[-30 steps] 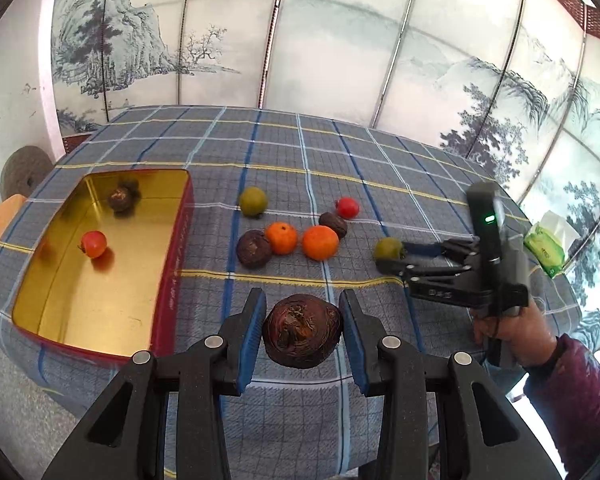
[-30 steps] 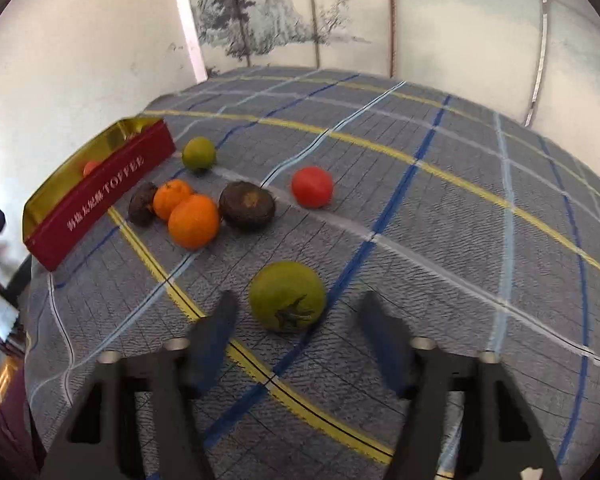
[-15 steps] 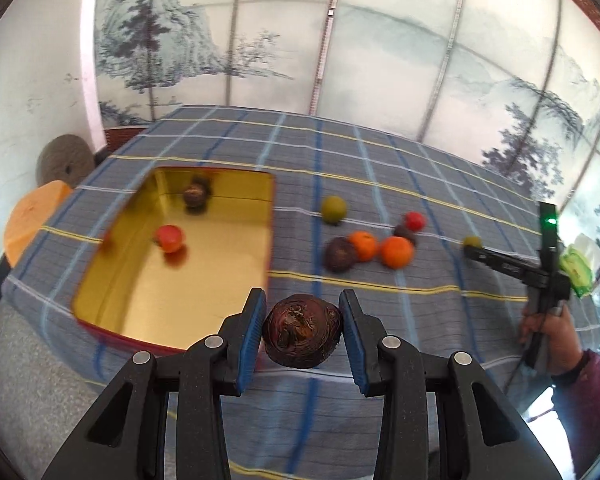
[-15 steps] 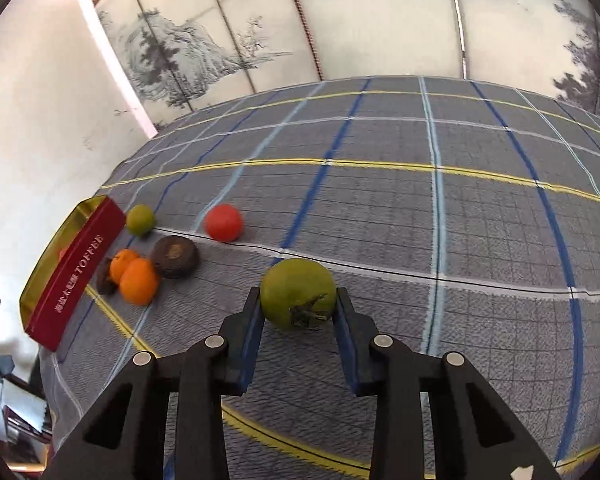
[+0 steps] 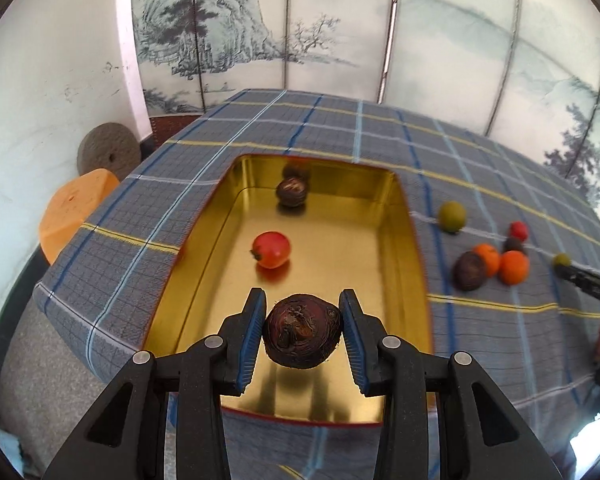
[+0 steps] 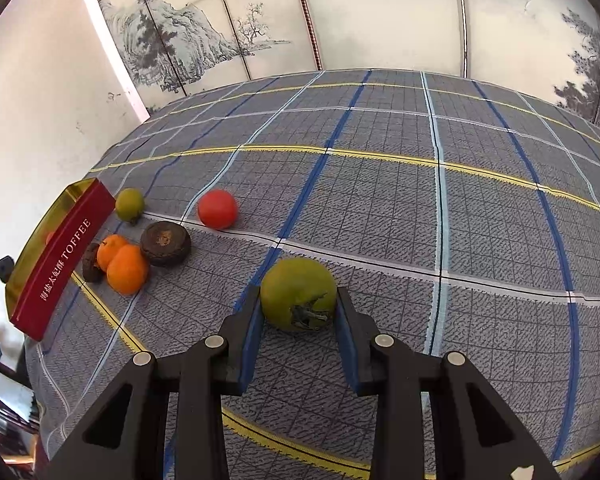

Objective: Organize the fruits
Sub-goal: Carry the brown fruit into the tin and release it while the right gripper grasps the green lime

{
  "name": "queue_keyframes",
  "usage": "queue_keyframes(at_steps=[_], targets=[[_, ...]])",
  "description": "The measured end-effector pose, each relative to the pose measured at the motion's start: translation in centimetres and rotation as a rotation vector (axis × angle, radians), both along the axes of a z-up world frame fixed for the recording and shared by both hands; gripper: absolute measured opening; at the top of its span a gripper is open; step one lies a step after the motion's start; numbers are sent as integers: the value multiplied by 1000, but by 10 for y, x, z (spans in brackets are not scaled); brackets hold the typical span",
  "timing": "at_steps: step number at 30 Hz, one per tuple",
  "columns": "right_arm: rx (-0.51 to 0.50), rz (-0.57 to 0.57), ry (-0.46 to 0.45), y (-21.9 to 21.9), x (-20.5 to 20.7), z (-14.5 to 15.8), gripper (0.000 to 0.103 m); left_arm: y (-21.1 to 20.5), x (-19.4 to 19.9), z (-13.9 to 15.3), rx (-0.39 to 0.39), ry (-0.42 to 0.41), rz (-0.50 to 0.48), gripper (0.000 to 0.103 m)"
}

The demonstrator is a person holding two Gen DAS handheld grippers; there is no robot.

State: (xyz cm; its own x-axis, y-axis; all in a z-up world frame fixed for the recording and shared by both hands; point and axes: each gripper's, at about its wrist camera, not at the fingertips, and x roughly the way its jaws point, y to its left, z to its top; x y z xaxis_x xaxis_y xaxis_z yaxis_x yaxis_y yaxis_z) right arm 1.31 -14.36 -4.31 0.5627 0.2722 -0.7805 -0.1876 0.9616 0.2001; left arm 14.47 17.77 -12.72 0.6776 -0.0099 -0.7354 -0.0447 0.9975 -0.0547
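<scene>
Left tongs [image 5: 302,334] clamp a brown fruit [image 5: 302,331] above the tin [image 5: 416,264] for dropping, while right tongs [image 6: 298,316] clamp a green fruit [image 6: 298,294] off the tabletop [image 6: 420,208]

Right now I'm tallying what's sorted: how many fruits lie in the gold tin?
2: a red fruit mid-tin and a dark brown fruit near the far wall. The left gripper holds a third above it.

Brown fruit [image 5: 302,337] in left claw [image 5: 303,336]
</scene>
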Motion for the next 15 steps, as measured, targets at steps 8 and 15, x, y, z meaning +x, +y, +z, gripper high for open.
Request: queue_keyframes(at_steps=[8,15], targets=[[-25,2,-1,4,1,0,32,1,15,-15,68,4,7,39],[-41,3,-3,6,1,0,32,-10,19,-19,162,-13,-7,40]])
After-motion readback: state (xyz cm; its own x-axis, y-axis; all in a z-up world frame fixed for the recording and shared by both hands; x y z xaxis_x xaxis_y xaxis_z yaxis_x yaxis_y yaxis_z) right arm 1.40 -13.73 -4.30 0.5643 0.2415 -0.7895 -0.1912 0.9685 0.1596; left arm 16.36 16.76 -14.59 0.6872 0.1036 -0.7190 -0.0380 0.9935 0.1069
